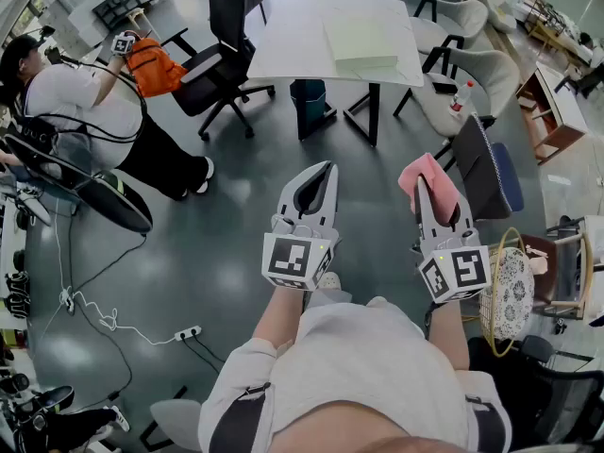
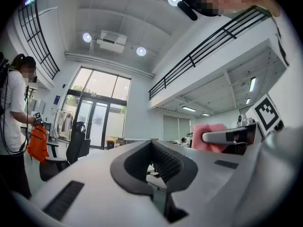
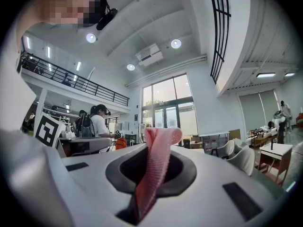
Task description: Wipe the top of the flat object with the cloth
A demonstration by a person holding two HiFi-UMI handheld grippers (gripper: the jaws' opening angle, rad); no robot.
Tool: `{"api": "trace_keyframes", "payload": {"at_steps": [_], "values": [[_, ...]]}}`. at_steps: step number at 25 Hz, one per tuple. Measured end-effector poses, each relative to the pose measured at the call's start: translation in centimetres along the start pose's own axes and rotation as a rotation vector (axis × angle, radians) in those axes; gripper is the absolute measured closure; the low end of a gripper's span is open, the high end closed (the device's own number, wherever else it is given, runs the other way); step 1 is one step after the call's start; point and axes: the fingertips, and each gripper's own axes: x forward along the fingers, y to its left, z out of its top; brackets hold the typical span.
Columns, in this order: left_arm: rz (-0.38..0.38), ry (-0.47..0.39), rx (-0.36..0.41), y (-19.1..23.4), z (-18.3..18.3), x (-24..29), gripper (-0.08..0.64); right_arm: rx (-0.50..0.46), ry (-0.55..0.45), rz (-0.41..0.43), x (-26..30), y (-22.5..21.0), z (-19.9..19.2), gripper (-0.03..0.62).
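Well ahead on the white surface (image 1: 283,45) lies the pale green flat pad (image 1: 361,41). Right gripper (image 1: 429,196) clamps the pink mesh cloth (image 1: 420,173); left gripper (image 1: 321,173) is closed, empty.

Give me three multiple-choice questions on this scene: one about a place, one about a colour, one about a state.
1. Where does the pale green flat object lie? A on the white table; B on the floor; C on a chair.
2. What colour is the cloth? A blue; B pink; C yellow.
3. How is the left hand-held gripper? A wide open; B shut on the cloth; C shut, empty.
A: it rests on the tabletop. B: pink in every view. C: jaws together, nothing between.
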Motion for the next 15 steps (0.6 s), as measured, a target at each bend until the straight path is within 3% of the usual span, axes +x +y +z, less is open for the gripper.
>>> {"api": "trace_keyframes", "payload": {"at_steps": [15], "values": [[-0.022,-0.009,0.0,3.7,-0.1,1.9,0.546,-0.007,-0.003,-0.016,4.1,0.9,-0.2,0.555]]}}
